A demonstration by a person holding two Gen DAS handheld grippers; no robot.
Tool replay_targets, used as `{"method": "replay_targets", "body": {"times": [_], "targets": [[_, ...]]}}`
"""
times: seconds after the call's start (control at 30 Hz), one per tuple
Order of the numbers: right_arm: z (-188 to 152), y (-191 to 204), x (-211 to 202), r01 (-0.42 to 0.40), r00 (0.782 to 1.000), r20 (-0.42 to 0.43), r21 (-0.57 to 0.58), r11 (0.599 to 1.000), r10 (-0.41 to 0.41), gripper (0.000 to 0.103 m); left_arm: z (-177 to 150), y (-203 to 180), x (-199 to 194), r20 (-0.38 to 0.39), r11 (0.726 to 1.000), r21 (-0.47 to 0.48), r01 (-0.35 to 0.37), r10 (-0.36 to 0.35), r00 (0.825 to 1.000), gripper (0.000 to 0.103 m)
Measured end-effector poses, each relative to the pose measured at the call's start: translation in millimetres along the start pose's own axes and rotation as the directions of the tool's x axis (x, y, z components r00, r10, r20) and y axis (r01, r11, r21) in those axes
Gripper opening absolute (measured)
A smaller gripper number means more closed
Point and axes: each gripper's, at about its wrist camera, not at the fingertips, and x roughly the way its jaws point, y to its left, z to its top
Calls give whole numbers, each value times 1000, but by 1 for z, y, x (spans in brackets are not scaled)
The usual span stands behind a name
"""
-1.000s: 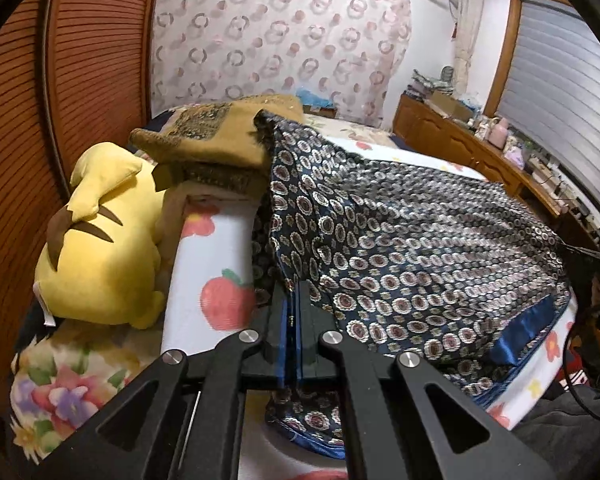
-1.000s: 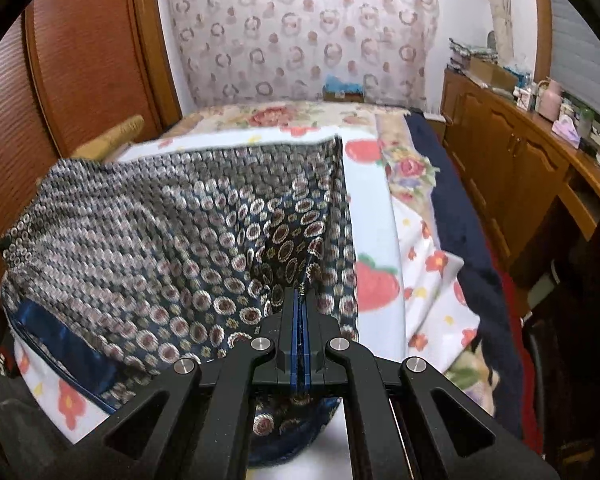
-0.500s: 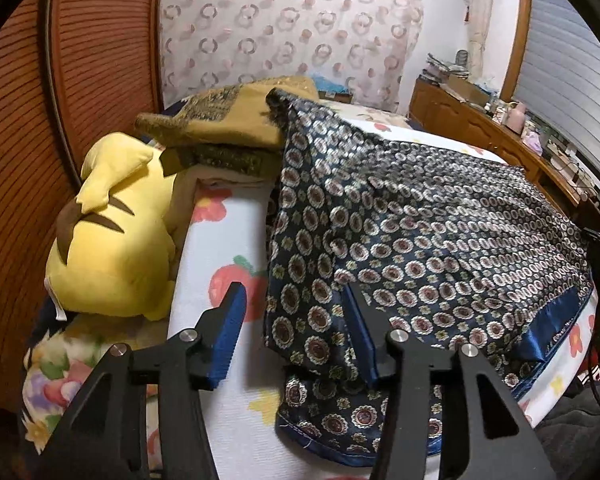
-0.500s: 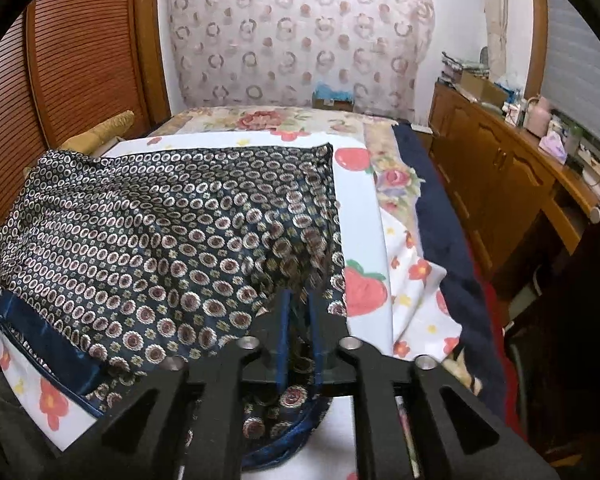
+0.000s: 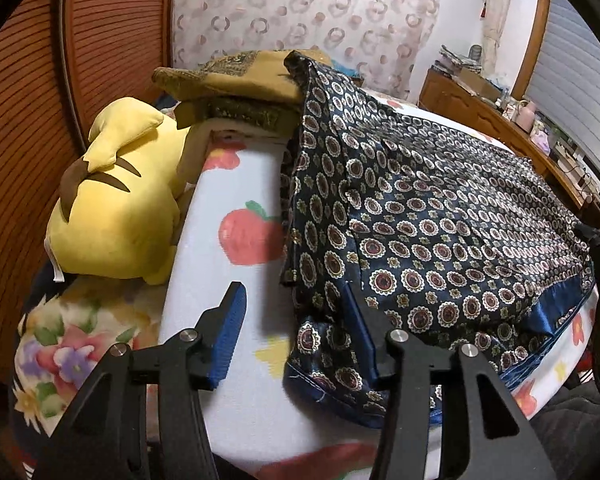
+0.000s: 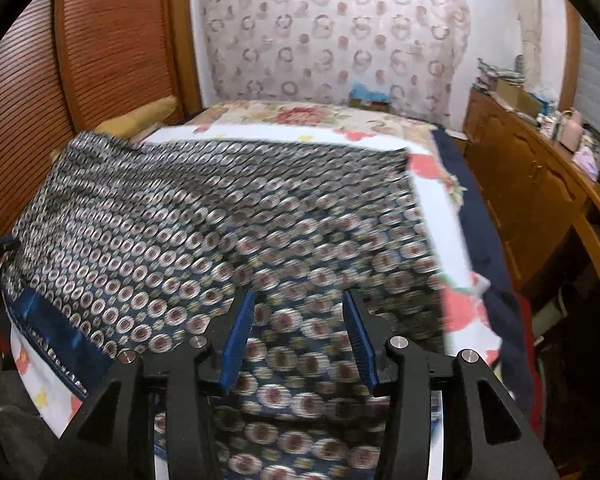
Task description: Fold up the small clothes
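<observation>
Both wrist cameras look steeply down, close over the bed; they share the patterned cloth (image 5: 440,232), seemingly from opposite ends.

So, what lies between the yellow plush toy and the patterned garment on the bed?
In the left wrist view, only bare apple-print sheet separates the plush toy from the garment.

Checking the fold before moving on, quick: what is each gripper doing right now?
Left gripper: open, holding nothing; dark blue patterned satin garment lies beside its right finger.
Right gripper: jaws opening, gripping nothing, over the garment.
</observation>
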Motion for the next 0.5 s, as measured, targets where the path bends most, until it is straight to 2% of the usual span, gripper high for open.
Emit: {"method": "replay_targets", "body": {"times": [0.3, 0.5], "targets": [[-15, 21, 25, 15, 999, -33, -12, 1000, -16, 48, -2, -10, 0, 11, 1000, 21, 8, -8, 1000, 49], [-22, 20, 32, 9, 1000, -12, 3, 1000, -9, 53, 0, -13, 2, 0, 999, 22, 32, -32, 999, 32]]}}
